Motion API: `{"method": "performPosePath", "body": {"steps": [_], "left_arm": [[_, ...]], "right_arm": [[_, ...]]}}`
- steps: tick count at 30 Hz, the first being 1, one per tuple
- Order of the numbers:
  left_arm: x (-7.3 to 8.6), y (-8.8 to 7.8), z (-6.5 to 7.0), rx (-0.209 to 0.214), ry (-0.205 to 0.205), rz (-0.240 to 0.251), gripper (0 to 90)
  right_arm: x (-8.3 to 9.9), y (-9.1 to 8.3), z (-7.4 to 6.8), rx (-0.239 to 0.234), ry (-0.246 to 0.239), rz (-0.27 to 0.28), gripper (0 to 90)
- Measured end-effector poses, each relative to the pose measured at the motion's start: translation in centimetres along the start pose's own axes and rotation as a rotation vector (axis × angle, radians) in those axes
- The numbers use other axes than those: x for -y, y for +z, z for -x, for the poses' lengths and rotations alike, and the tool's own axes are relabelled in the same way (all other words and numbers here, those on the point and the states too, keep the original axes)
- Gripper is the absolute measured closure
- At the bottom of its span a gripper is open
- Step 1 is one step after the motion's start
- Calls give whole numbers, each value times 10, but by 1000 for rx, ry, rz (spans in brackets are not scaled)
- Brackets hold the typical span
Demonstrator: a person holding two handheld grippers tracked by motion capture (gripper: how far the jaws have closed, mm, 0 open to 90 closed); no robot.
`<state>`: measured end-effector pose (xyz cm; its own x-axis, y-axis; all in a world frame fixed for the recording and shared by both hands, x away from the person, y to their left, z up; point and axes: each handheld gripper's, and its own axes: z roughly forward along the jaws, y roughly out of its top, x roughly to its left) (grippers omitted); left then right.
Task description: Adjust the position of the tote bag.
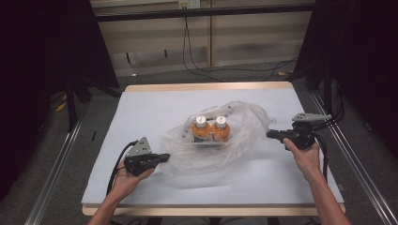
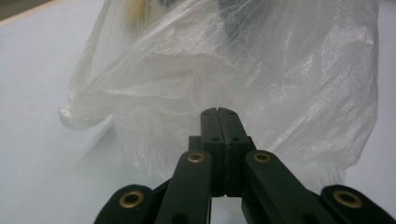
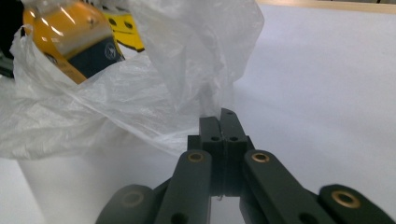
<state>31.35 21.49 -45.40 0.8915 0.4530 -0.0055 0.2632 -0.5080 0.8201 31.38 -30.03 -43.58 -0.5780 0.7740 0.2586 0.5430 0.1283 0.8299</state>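
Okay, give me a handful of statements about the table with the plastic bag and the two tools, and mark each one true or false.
1. The clear plastic bag holds two orange bottles with white caps. True.
2. The left tool has its jaws wide open around the bag. False: the jaws are shut together, right in front of the bag's plastic.
3. The right tool is shut. True; whether it pinches any plastic cannot be told.
4. The bottles stand outside the bag, on the bare tabletop. False: they sit inside the bag.
5. The two tools are on opposite sides of the bag. True.
6. The table has a bright red surface. False: it is pale, with a wooden edge.
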Motion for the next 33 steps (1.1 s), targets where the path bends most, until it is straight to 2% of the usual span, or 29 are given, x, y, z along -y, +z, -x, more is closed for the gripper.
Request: {"method": "performPosePath", "body": {"steps": [1, 2, 5, 6, 8, 9, 11, 13, 15, 17, 18, 19, 20, 24, 25, 26, 29, 31, 32, 33], "left_arm": [[3, 2, -3, -4, -8, -11, 900], [3, 3, -4, -5, -11, -15, 900], [4, 5, -5, 1, -14, -25, 900], [5, 8, -6, 16, -16, -41, 900], [6, 10, -6, 17, -14, -57, 900], [8, 12, -6, 21, -18, -75, 900], [10, 17, -7, 23, -16, -110, 900], [11, 19, -8, 25, -21, -112, 900], [12, 24, -7, 24, -13, -137, 900], [12, 25, -7, 28, -11, -148, 900], [14, 28, -8, 34, -16, -132, 900], [13, 28, -8, 32, -20, -149, 900], [15, 29, -10, 41, -33, -137, 900], [15, 29, -13, 19, -55, -133, 900], [15, 28, -14, 15, -52, -152, 900], [15, 28, -14, 15, -52, -152, 900], [17, 27, -16, 21, -77, -132, 888], [17, 26, -16, 11, -86, -138, 791], [16, 25, -16, 3, -93, -125, 791], [15, 20, -15, 9, -102, -92, 730]], "right_arm": [[5, 2, 1, -13, -23, -1, 900], [7, 3, 2, -2, -29, -20, 900], [13, 10, 6, 4, -26, -63, 900], [15, 13, 6, 12, -30, -79, 900], [17, 15, 8, 17, -31, -97, 900], [21, 20, 10, 22, -34, -132, 900], [24, 24, 10, 28, -50, -158, 900], [25, 26, 10, 35, -59, -171, 900], [27, 27, 11, 35, -56, -183, 900], [29, 28, 12, 36, -57, -189, 900], [30, 30, 13, 40, -51, -199, 900], [32, 31, 13, 41, -52, -222, 900], [35, 34, 15, 50, -52, -237, 900], [35, 34, 15, 56, -53, -237, 900], [35, 34, 14, 64, -58, -243, 900], [35, 34, 14, 64, -58, -243, 900], [35, 33, 12, 72, -76, -236, 896], [34, 32, 11, 59, -94, -215, 886], [34, 32, 11, 59, -94, -215, 886], [31, 28, 9, 56, -98, -178, 817]]}}
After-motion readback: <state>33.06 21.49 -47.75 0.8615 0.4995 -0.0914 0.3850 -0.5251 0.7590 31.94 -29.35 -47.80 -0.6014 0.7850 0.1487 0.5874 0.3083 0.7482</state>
